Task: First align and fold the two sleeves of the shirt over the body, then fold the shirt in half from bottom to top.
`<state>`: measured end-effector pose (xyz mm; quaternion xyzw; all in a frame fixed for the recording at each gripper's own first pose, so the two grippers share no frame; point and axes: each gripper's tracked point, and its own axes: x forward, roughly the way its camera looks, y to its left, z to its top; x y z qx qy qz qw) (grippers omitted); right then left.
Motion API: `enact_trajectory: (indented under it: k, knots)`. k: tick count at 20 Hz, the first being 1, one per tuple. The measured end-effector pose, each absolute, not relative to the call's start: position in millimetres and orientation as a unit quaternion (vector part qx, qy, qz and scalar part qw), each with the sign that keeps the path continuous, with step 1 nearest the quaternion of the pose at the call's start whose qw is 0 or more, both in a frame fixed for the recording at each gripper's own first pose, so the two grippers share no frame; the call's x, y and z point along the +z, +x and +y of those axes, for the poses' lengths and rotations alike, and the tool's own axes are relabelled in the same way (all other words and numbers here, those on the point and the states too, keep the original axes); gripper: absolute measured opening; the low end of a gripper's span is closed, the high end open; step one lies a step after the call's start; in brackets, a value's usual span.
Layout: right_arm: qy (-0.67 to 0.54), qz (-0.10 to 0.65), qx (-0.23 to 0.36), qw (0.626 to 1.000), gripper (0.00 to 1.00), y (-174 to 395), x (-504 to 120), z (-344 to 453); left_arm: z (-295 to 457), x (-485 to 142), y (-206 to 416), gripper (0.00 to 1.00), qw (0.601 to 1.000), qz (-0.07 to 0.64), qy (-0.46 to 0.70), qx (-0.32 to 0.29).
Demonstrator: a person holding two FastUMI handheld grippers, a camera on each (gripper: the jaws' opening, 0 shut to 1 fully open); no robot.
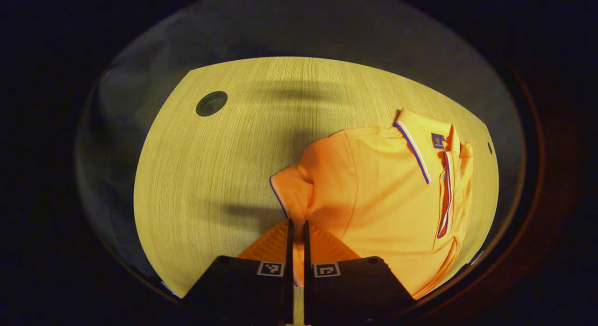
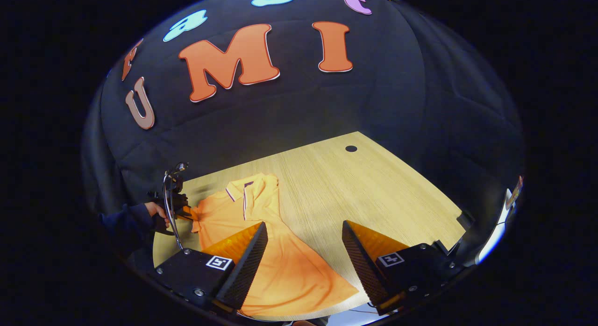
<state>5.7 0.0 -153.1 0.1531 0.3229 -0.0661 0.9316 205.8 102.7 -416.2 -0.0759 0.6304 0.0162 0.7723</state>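
An orange polo shirt (image 1: 383,195) lies flat on the wooden table (image 1: 210,176), collar (image 1: 416,148) towards the far right. In the left gripper view, my left gripper (image 1: 297,222) is shut on the edge of the near short sleeve (image 1: 292,188), with orange cloth showing between its fingers. The shirt's far side looks folded in along the placket. In the right gripper view, my right gripper (image 2: 304,225) stands open above the lower body of the shirt (image 2: 285,270), holding nothing. Farther off, a hand holds the left gripper (image 2: 172,207) at the sleeve (image 2: 195,218).
The table has a round cable hole (image 1: 211,103) near a far corner, and that hole (image 2: 351,148) is well away from the shirt. Bare wood (image 2: 373,190) spreads to the right of the shirt. A dark sleeve (image 2: 126,223) reaches in from the left.
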Motion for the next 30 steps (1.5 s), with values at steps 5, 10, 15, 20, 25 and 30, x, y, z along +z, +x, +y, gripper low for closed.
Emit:
enact_trajectory:
  k: [5, 10, 15, 20, 25, 30]
  knots:
    - [0.152, 0.328, -0.062, 0.930, 0.98, 5.6, -157.8, -2.4, 90.7, -374.2, 220.1, 0.09, 0.812, 0.578, -0.070, -0.031]
    - [0.163, 0.324, -0.057, 0.930, 0.98, 7.8, -155.2, -4.4, 49.2, -329.8, 236.0, 0.09, 0.838, 0.537, -0.038, -0.088]
    - [0.163, 0.333, -0.061, 0.927, 0.98, 7.7, -156.6, -4.8, -13.2, -299.4, 247.7, 0.09, 0.847, 0.513, -0.003, -0.142]
    - [0.171, 0.339, -0.070, 0.923, 0.98, 1.9, -159.6, -9.3, -104.1, -277.0, 234.8, 0.35, 0.840, 0.473, -0.039, -0.262]
    - [0.154, 0.318, -0.062, 0.933, 0.97, -3.6, -152.5, -25.2, -94.2, -254.8, 213.2, 0.86, 0.862, 0.438, -0.017, -0.253]
    - [0.115, 0.294, -0.017, 0.949, 0.98, 9.6, -146.1, -23.8, -48.7, -199.1, 191.9, 0.94, 0.918, 0.352, -0.032, -0.179]
